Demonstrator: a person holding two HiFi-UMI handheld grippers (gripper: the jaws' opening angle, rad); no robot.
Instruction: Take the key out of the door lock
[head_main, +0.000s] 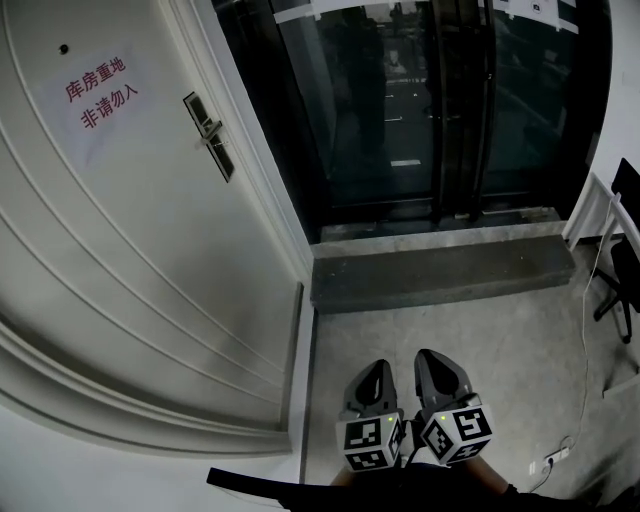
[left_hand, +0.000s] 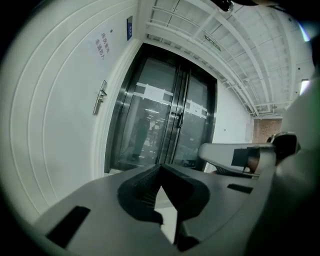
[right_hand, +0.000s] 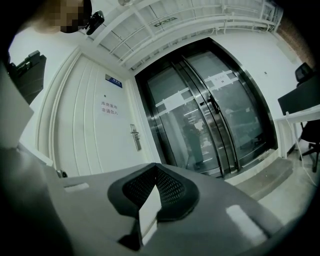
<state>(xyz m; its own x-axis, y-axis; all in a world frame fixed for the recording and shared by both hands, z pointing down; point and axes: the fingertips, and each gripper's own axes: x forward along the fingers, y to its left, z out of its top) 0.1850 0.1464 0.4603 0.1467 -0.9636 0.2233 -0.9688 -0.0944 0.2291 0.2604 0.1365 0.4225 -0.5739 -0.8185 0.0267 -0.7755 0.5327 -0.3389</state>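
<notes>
A white door (head_main: 120, 230) fills the left of the head view. Its lock plate with a lever handle (head_main: 210, 135) sits high near the door's right edge, far from both grippers. The lock plate (left_hand: 100, 100) is also small in the left gripper view, and the right gripper view shows the lock plate (right_hand: 135, 137) as well. No key can be made out at this distance. My left gripper (head_main: 378, 368) and right gripper (head_main: 428, 355) are side by side low in the head view, over the floor. Both are shut with nothing between their jaws: left gripper (left_hand: 160, 167), right gripper (right_hand: 156, 167).
A paper sign with red characters (head_main: 100, 95) is stuck on the door. Dark glass double doors (head_main: 430, 100) stand ahead behind a raised concrete step (head_main: 440, 270). A black chair (head_main: 625, 260) and a white desk are at the right; a cable and power strip (head_main: 555, 460) lie on the floor.
</notes>
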